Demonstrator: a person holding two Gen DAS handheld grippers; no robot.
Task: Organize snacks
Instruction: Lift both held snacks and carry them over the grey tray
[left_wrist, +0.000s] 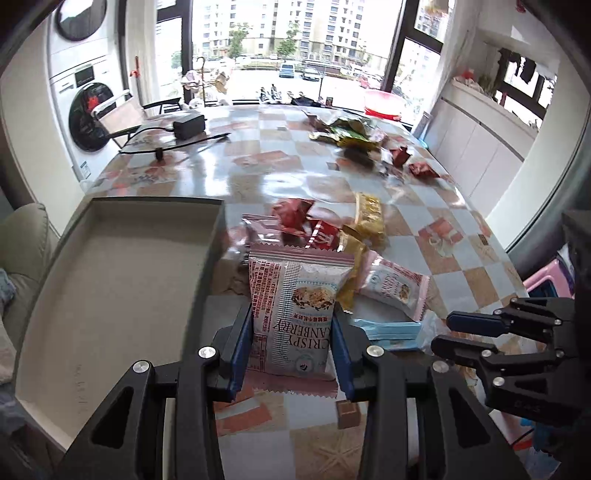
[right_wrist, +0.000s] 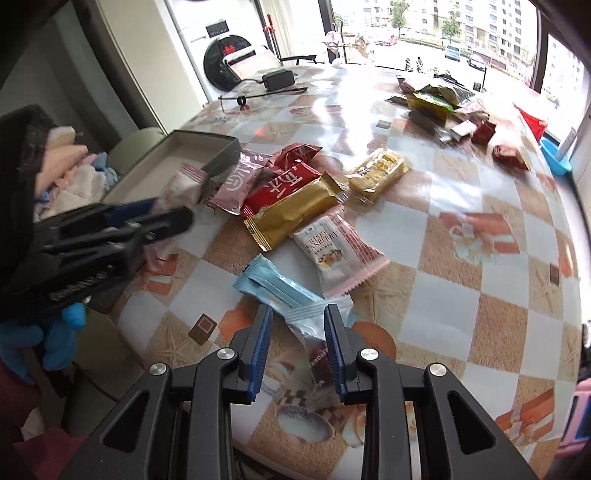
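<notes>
My left gripper (left_wrist: 291, 328) is shut on a pink-and-white cranberry crisp packet (left_wrist: 295, 310), held upright just right of the shallow grey box (left_wrist: 110, 280). In the right wrist view the left gripper (right_wrist: 162, 218) shows blurred by the box (right_wrist: 177, 155) with that packet (right_wrist: 186, 182). My right gripper (right_wrist: 297, 343) has its jaws around a clear-and-silver snack packet (right_wrist: 314, 328) lying on the table, touching or nearly so. Beside it lie a light blue packet (right_wrist: 273, 284), a second cranberry packet (right_wrist: 336, 254), gold (right_wrist: 295, 214), red (right_wrist: 280, 186) and pink (right_wrist: 240, 181) packets.
A yellow bar packet (right_wrist: 380, 171) lies further out. A second heap of green and red snacks (right_wrist: 439, 99) sits at the far side. A black power adapter with cable (right_wrist: 279, 79) is at the far left. The table edge (right_wrist: 122, 317) is close at left.
</notes>
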